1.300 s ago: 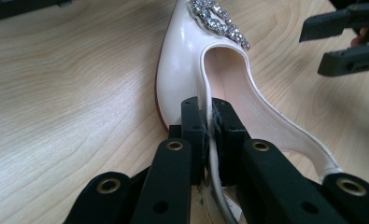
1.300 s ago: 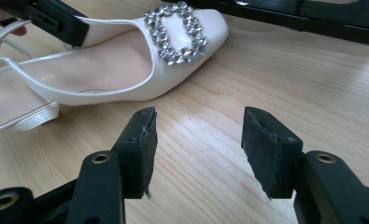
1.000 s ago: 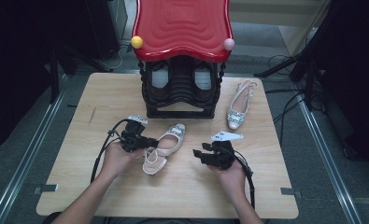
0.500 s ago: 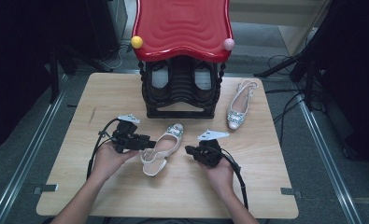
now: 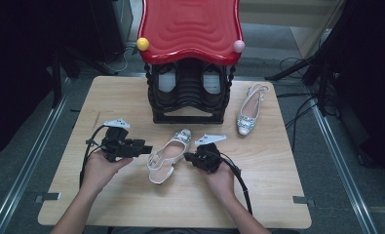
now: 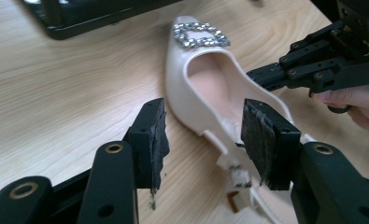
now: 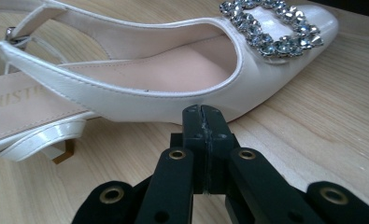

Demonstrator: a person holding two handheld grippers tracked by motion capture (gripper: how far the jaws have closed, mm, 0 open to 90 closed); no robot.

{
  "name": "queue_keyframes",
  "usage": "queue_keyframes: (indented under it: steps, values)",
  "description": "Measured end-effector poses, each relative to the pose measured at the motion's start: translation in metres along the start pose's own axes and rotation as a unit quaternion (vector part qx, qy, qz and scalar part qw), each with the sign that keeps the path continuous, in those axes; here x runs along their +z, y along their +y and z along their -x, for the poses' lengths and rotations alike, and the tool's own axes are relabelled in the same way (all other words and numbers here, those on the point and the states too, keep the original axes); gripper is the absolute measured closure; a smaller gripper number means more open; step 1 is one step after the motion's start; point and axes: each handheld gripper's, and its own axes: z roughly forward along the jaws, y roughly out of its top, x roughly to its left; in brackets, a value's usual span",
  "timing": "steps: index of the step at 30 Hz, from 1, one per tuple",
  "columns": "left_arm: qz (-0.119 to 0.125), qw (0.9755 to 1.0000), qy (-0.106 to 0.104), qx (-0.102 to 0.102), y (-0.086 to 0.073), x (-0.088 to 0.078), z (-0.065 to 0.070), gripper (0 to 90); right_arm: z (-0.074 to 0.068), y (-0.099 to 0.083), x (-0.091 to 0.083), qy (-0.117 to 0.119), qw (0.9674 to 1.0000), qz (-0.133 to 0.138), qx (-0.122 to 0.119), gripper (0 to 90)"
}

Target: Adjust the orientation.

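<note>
A white slingback shoe (image 5: 170, 152) with a rhinestone buckle lies on the table's middle, toe pointing away. My left gripper (image 5: 146, 147) stands just left of its heel end, and its jaws have just been opening. In the left gripper view the pads (image 6: 154, 140) stand wide apart, with the shoe (image 6: 205, 79) ahead and untouched. My right gripper (image 5: 187, 157) is at the shoe's right side. Its jaws (image 7: 203, 116) are shut with nothing between them, tips right at the shoe's (image 7: 173, 70) side wall.
A black shoe rack (image 5: 190, 97) under a red wavy roof (image 5: 190, 29) stands at the back middle of the wooden table (image 5: 107, 97). A second matching shoe (image 5: 248, 109) lies to its right. Cables trail on the floor at the right.
My left gripper has opened and drawn back to the left from the shoe's heel. My right gripper has shut and moved left up to the shoe's side. The shoe lies as before.
</note>
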Motion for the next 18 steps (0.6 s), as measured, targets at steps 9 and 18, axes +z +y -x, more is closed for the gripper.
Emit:
queue_keyframes:
  steps: [9, 18]
  values:
    - [-0.009, 0.9996, 0.014, -0.021, -0.014, -0.008, -0.011, 49.2, 0.004, 0.009, 0.007, 0.002, 1.0000, -0.007, -0.002, 89.1]
    - [-0.013, 0.9993, 0.018, -0.031, -0.024, -0.014, -0.015, 47.1, 0.008, 0.019, 0.015, 0.003, 0.9999, -0.011, -0.005, 89.1]
